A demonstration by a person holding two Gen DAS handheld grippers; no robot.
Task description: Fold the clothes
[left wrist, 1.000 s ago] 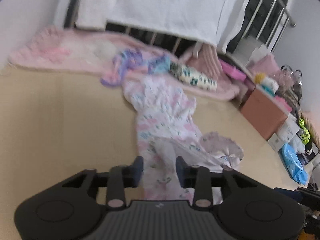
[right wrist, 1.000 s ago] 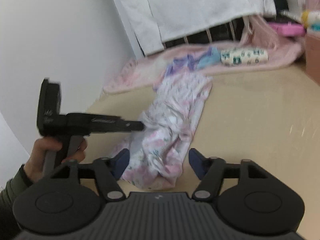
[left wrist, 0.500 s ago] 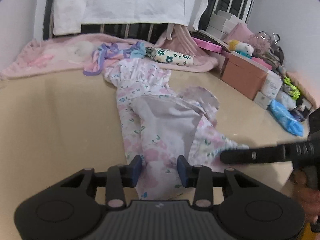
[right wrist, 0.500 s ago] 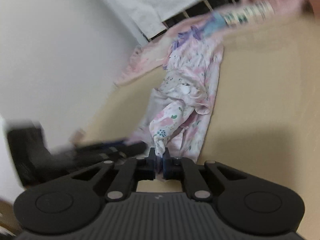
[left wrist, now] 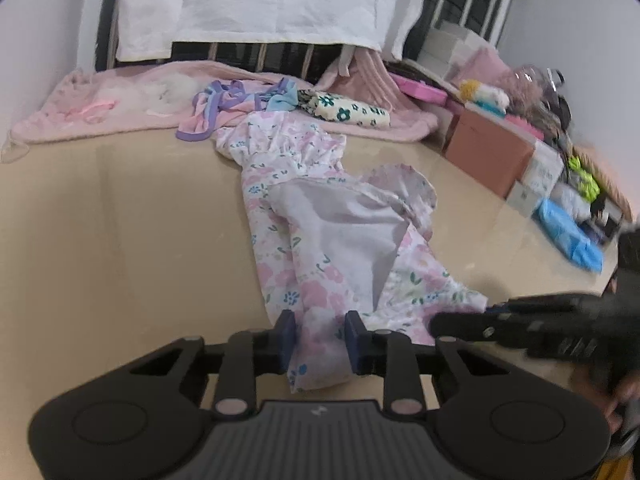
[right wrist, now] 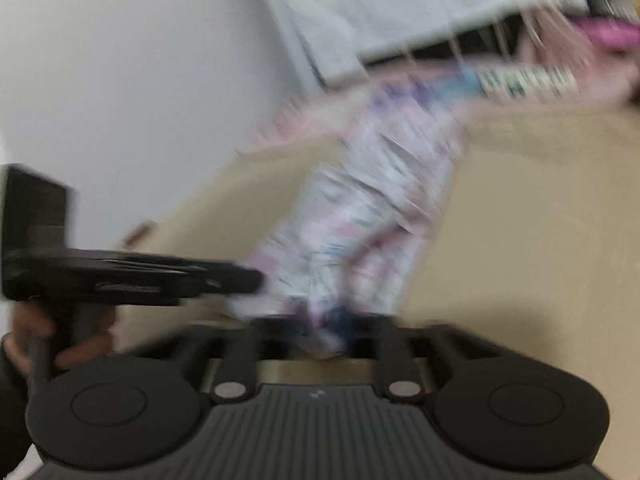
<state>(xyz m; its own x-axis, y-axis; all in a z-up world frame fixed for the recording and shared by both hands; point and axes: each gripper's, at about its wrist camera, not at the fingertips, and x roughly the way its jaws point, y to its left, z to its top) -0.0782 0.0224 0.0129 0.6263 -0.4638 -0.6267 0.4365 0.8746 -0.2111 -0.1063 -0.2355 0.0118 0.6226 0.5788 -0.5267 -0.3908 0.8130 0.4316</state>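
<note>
The white floral cotton garment (left wrist: 320, 248) lies on your tan table (left wrist: 120, 240); your left gripper (left wrist: 320, 338) is closing around its hem, your right gripper (right wrist: 326, 330) pinches it, near the brown cardboard box (left wrist: 486, 152), contents hidden.

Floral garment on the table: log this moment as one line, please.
stage: gripping near hem | left gripper: closing, floral garment between jaws | right gripper: shut on floral garment | table: garment unfolded

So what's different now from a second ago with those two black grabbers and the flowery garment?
The right gripper, wide open a second ago, has shut on the near hem of the flowery garment. The left gripper has moved in over another part of the hem, and its jaws are closing with cloth between them. The pink blanket and boxes stayed put.
</note>
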